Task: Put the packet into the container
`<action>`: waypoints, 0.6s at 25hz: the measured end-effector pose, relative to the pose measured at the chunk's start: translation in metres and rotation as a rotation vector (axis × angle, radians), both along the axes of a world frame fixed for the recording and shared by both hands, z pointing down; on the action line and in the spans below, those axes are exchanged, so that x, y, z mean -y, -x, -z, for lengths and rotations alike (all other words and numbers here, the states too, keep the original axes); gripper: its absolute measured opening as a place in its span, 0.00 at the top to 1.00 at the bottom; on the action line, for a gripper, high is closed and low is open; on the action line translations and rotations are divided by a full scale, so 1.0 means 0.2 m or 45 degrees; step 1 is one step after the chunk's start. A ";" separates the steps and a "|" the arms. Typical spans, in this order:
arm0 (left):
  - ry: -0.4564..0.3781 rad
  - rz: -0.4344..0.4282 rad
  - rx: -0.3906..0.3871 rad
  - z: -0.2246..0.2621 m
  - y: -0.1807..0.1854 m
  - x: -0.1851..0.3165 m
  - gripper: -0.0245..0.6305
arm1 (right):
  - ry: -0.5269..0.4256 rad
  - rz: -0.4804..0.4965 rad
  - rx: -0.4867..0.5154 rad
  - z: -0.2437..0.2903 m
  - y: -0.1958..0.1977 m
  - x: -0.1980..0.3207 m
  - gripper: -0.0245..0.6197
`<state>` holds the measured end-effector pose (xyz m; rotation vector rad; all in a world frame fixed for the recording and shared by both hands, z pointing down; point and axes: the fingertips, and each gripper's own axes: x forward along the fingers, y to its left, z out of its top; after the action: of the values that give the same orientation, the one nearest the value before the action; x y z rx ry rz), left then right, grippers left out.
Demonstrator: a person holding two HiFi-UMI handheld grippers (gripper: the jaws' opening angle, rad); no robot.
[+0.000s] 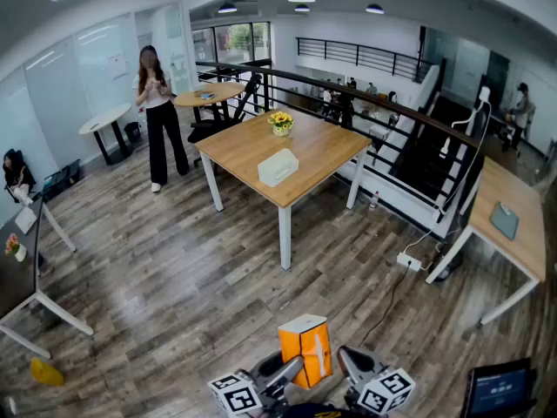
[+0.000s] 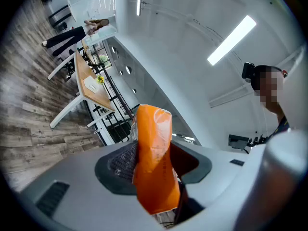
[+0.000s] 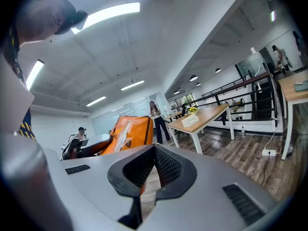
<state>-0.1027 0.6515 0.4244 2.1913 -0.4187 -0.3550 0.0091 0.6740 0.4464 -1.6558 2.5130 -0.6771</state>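
A square light-wood table with white legs (image 1: 322, 151) stands on grey-brown floor planks (image 1: 174, 268). A small pot of yellow flowers (image 1: 280, 122) sits at its far edge. Left of the table stands a person in white top and black trousers (image 1: 159, 103); a black metal railing (image 1: 383, 111) runs behind it

Right tool (image 3: 155, 149) jaws were together, nothing between them. Orange packet (image 3: 130, 131) sat just beyond, left. White container (image 3: 190, 121) and flowers (image 3: 193, 110) stood on far worktop (image 3: 211, 113); person (image 3: 157, 115) nearby.
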 end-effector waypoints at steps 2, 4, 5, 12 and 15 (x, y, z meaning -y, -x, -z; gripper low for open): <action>0.001 0.007 -0.001 0.00 0.01 0.00 0.66 | 0.000 0.008 0.007 0.00 0.01 0.00 0.95; 0.003 0.012 -0.002 0.00 0.01 0.00 0.66 | 0.002 0.015 0.009 0.00 0.02 -0.01 0.95; 0.004 0.014 0.000 0.00 0.01 0.00 0.66 | 0.002 0.018 0.010 0.00 0.01 -0.01 0.95; 0.009 0.023 0.009 0.00 -0.05 -0.05 0.66 | 0.003 0.037 0.015 -0.02 -0.04 -0.05 0.95; 0.016 0.027 0.017 -0.02 -0.09 -0.07 0.66 | 0.008 0.039 0.023 -0.03 -0.08 -0.06 0.95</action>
<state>-0.0848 0.6647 0.4291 2.1795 -0.4506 -0.3488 0.0257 0.6867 0.4519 -1.6084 2.5317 -0.7000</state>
